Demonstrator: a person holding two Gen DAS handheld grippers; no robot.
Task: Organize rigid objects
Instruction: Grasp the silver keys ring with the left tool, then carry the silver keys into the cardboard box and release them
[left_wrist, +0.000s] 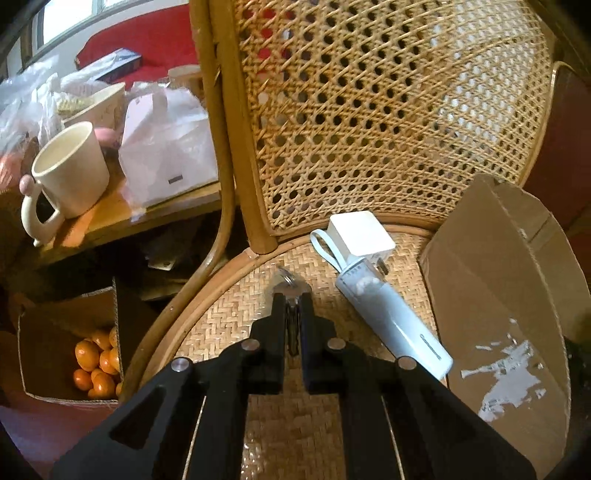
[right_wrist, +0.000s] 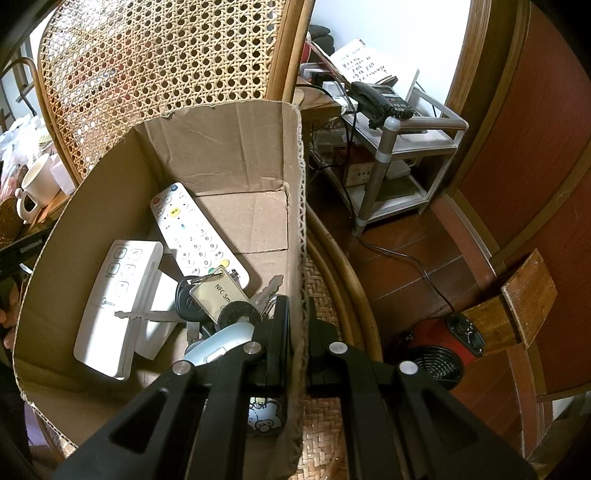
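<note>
Keys (left_wrist: 290, 286) pinched beside seat edge (left_wrist: 207, 291)

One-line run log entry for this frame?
left tongs: shut on keys | right tongs: shut on box wall | power bank: on chair seat

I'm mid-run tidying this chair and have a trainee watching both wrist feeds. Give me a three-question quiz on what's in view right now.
1. True or false: the left hand-held gripper is shut on a small metal key.
2. Multiple choice: the right hand-held gripper is pinching
A. the numbered remote
B. the wall of the cardboard box
C. the cream mug
3. Short answer: which two white items lie on the woven chair seat, outside the box?

Key
1. True; the key pokes out past the closed tips.
2. B; one finger is inside the box, one outside.
3. The power bank and the white charger block at its far end.
</note>
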